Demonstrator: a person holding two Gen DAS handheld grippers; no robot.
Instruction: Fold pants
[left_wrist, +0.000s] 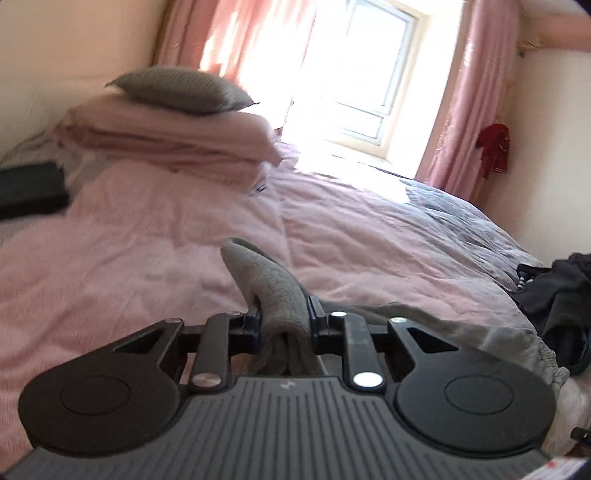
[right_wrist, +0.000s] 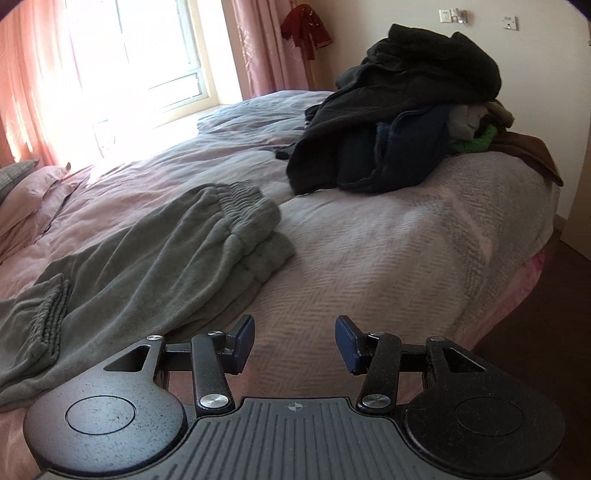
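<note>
Grey sweatpants (right_wrist: 155, 254) lie stretched across the pink bed cover, elastic waistband toward the clothes pile, one cuffed leg end at the near left. In the left wrist view my left gripper (left_wrist: 283, 323) is shut on a bunched fold of the same grey pants (left_wrist: 271, 291), lifted a little above the bed; more of the grey fabric (left_wrist: 461, 332) trails off to the right. My right gripper (right_wrist: 294, 345) hovers open above bare bed cover, just right of the pants, with nothing between its blue-padded fingers (right_wrist: 245, 341).
A pile of dark clothes (right_wrist: 399, 110) sits at the far right of the bed (right_wrist: 388, 258). Folded pink bedding (left_wrist: 166, 140) with a grey pillow (left_wrist: 181, 88) is stacked near the bright window (left_wrist: 369, 74). The bed's edge drops off at the right.
</note>
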